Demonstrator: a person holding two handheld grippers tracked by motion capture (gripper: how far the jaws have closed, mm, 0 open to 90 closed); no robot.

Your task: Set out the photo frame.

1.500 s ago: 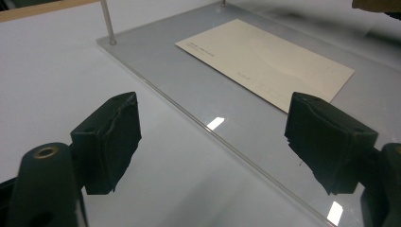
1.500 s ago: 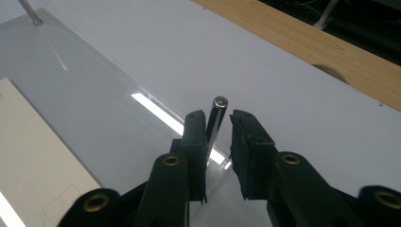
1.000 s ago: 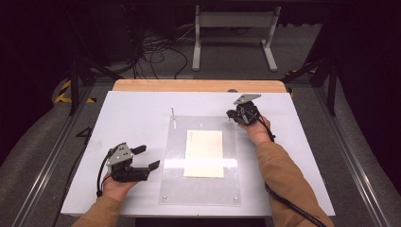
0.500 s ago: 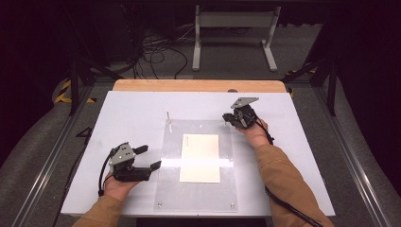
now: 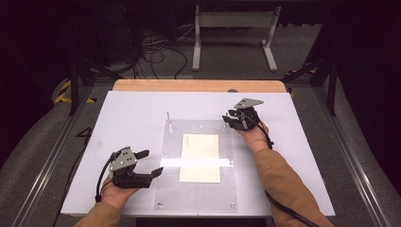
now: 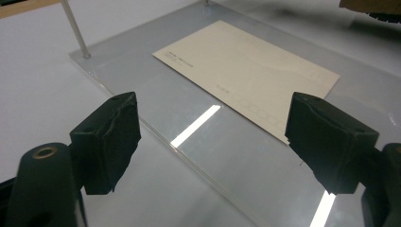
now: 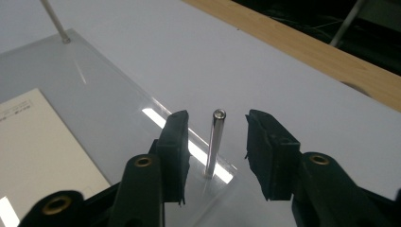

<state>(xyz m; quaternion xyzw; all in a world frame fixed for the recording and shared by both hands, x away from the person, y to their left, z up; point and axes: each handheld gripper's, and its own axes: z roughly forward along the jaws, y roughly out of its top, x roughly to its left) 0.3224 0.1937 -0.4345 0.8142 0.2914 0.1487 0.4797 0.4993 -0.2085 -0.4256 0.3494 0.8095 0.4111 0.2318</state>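
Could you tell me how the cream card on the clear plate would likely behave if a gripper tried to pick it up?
The card looks thin and lies flat on the clear plate, so fingers would probably struggle to get under an edge. The plate's glossy surface suggests it would slide when pushed. Once lifted, it would likely feel light and bend somewhat.

Cream card (image 5: 200, 157) — clear acrylic plate (image 5: 198, 194), silver pin (image 7: 215, 142), white table (image 5: 127, 118)

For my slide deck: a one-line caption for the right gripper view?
Right gripper open astride an upright metal pin at the clear plate's corner.
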